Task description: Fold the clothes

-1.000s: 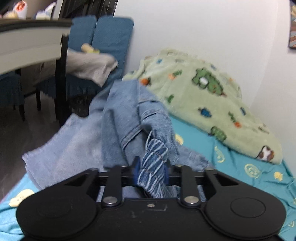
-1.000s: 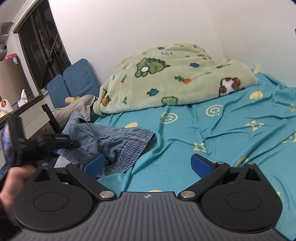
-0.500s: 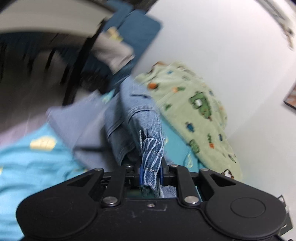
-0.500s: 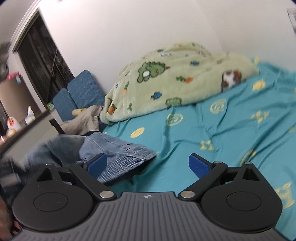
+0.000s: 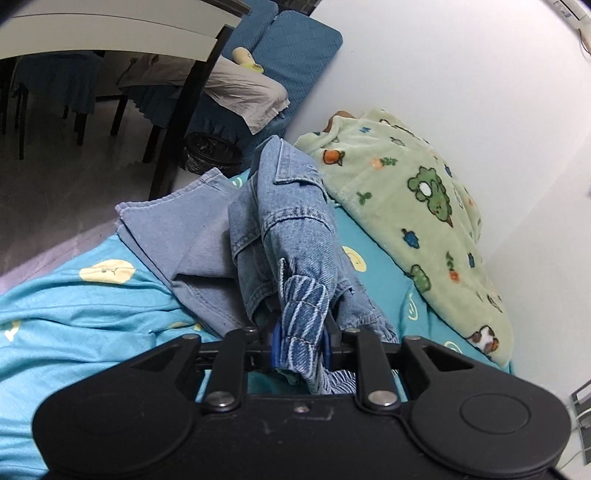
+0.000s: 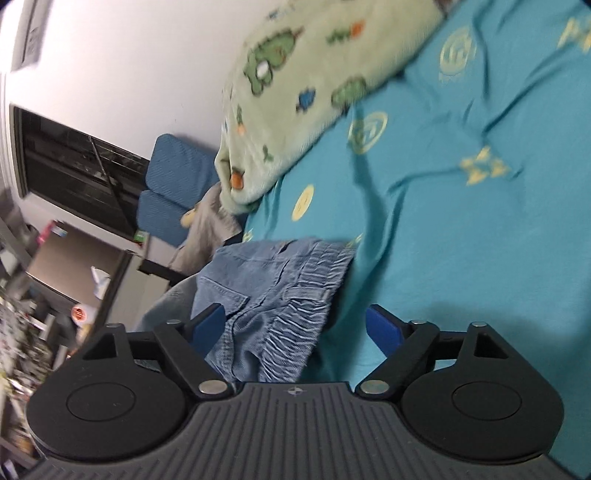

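A pair of blue denim shorts (image 5: 284, 229) with an elastic waistband lies bunched near the edge of the bed. My left gripper (image 5: 300, 345) is shut on the gathered waistband and holds it lifted, the rest of the cloth trailing away onto the teal sheet (image 5: 74, 306). In the right wrist view the shorts (image 6: 273, 295) lie between and just ahead of the blue pads. My right gripper (image 6: 297, 328) is open, tilted, with the waistband edge lying between its fingers, not gripped.
A green cartoon-print blanket (image 5: 417, 206) is heaped along the white wall, also in the right wrist view (image 6: 306, 74). A table (image 5: 110, 29), blue-covered chairs (image 5: 295, 51) and a black bin (image 5: 212, 153) stand on the floor past the bed's edge.
My left gripper has lifted and swung, still holding the waistband. My right gripper has tilted and moved in, so the shorts now lie between its open fingers.
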